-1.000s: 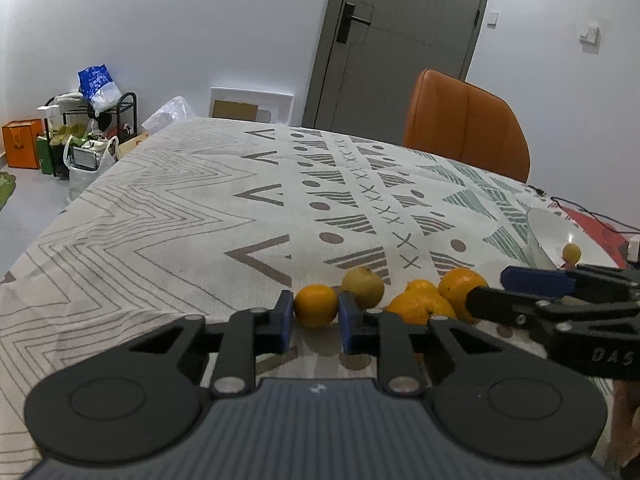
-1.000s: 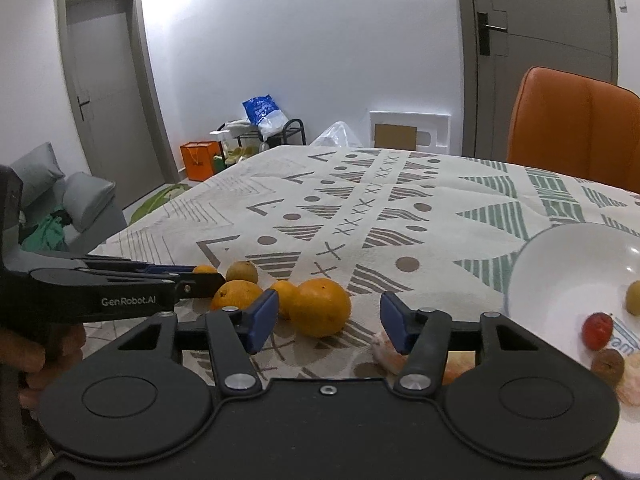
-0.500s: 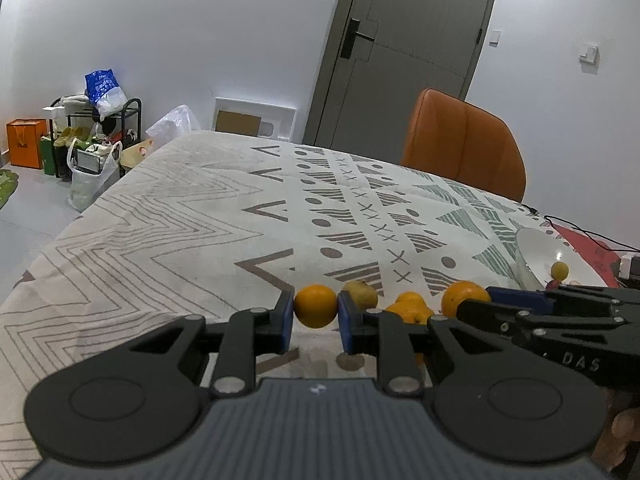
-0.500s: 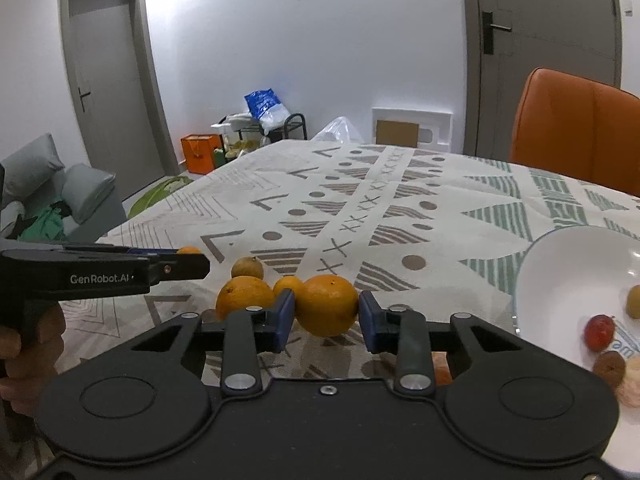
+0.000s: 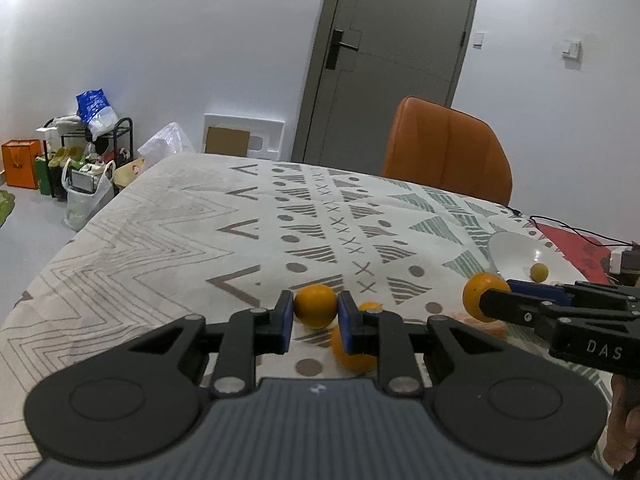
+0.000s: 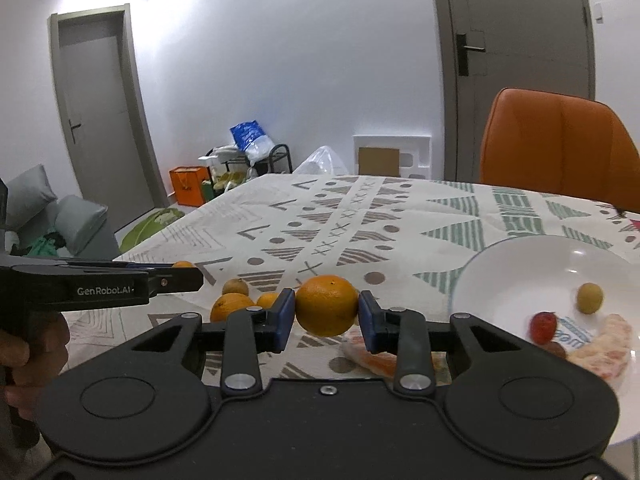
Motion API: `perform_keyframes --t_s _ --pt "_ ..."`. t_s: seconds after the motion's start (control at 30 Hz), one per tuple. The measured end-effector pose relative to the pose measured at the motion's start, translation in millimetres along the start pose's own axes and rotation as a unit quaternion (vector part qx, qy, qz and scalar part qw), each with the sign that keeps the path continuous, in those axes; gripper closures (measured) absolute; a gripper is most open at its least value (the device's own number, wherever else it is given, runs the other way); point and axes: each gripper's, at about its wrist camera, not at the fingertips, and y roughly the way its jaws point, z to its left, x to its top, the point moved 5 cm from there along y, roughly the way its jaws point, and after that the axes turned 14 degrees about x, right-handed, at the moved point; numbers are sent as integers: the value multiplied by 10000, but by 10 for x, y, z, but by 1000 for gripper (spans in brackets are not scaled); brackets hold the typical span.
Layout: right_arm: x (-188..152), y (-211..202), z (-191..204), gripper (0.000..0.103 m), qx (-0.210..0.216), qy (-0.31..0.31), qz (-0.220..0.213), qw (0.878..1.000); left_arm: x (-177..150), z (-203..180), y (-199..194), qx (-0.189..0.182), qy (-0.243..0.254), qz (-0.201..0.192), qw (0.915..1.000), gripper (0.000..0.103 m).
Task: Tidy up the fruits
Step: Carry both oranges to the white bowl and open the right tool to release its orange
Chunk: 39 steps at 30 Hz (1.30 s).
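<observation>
My left gripper point(image 5: 314, 311) is shut on a small orange point(image 5: 315, 305), held just above the patterned tablecloth point(image 5: 168, 232). My right gripper point(image 6: 326, 312) is shut on a larger orange point(image 6: 327, 309), also lifted off the cloth; that orange point(image 5: 478, 295) shows at the right of the left wrist view. Loose oranges point(image 6: 231, 306) and a small brownish fruit point(image 6: 235, 286) lie on the cloth to the left of the right gripper. To the right sits a white bowl point(image 6: 516, 264) with a small yellow fruit point(image 6: 589, 298), a red fruit point(image 6: 543, 322) and peeled citrus pieces.
An orange chair point(image 5: 448, 156) stands at the table's far side. A peeled citrus piece point(image 6: 370, 354) lies on the cloth under the right gripper. A black cable point(image 5: 568, 229) and a red patch lie at the far right. Bags and a rack point(image 5: 80, 156) stand on the floor.
The right gripper shut on the larger orange and lifted it. The left gripper rose with its small orange, leaving the other fruits on the cloth.
</observation>
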Motion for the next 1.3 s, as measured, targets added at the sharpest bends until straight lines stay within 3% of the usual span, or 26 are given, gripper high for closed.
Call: perform_keyframes --t_s 0.87,1.03,1.13,1.2,1.3 --pt "-163 -495 -488 70 -652 401 -308 9966 4 -537 -66 -284 383 -86 9988 81" --pt "-176 -584 -569 51 -820 487 -413 9946 3 -639 -73 -333 455 -87 9984 81" --pt "-172 -650 -582 31 -921 412 -449 9939 7 -718 -73 -374 535 -93 9978 81" --pt "-179 -692 -588 7 -1082 371 -457 9924 13 -774 -76 -406 591 -113 9974 81" --pt "-204 -784 -593 0 -1353 247 -524 9891 22 -867 -85 -471 657 -139 9966 81"
